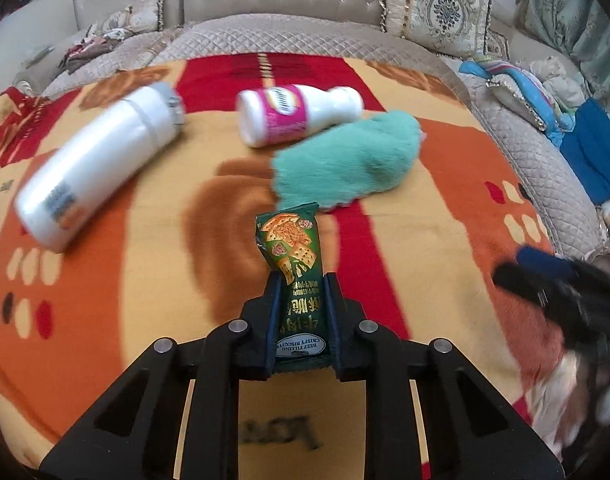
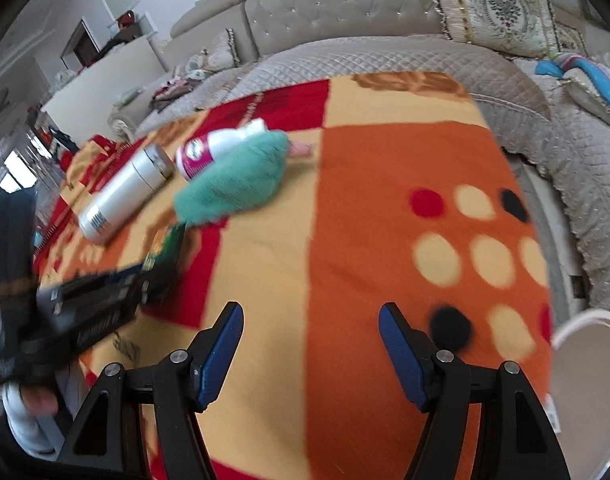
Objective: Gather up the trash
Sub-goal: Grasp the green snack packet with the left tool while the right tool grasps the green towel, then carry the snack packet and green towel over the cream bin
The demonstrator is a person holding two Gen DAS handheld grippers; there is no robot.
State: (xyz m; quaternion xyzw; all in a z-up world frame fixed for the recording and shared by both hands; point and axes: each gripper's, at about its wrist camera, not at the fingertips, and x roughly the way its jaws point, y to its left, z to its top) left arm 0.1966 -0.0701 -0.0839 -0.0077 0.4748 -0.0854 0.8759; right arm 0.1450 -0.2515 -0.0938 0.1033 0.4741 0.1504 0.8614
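Readable print on green biscuit wrapper [image 1: 295, 280]: "BEEF FILLING CRISPY BISCUITS" in a white oval at lower centre of left wrist view, upside down; Chinese characters above it, cracker photos on the upper half. Pink-labelled white bottle [image 1: 297, 114] upper centre, label text blurred, unreadable. White flask [image 1: 97, 164] at left, small grey label patch, illegible. Dark lettering on blanket [image 1: 145, 260] at bottom centre, mirrored, unreadable.

Left gripper [image 1: 301, 284]: clamped on the wrapper, pads pressing both long edges, top of the pack sticking out past the fingertips toward frame centre. In right wrist view same gripper at lower left, motion-blurred, wrapper [image 2: 167, 246] just visible at its tip.

Right gripper [image 2: 309, 320]: jaws roughly half spread, blue pads [image 2: 221, 356] showing, nothing between them, only orange and cream blanket beneath.

Teal fuzzy cloth [image 1: 345, 160] right of centre, touching the pink bottle, just beyond the wrapper tip. Flask well apart to the left.

Blanket edge runs along quilted grey sofa cover [image 2: 385, 60] at top and right. Wide bare blanket centre and right in right wrist view. White bin rim [image 2: 589, 360] at lower right edge.
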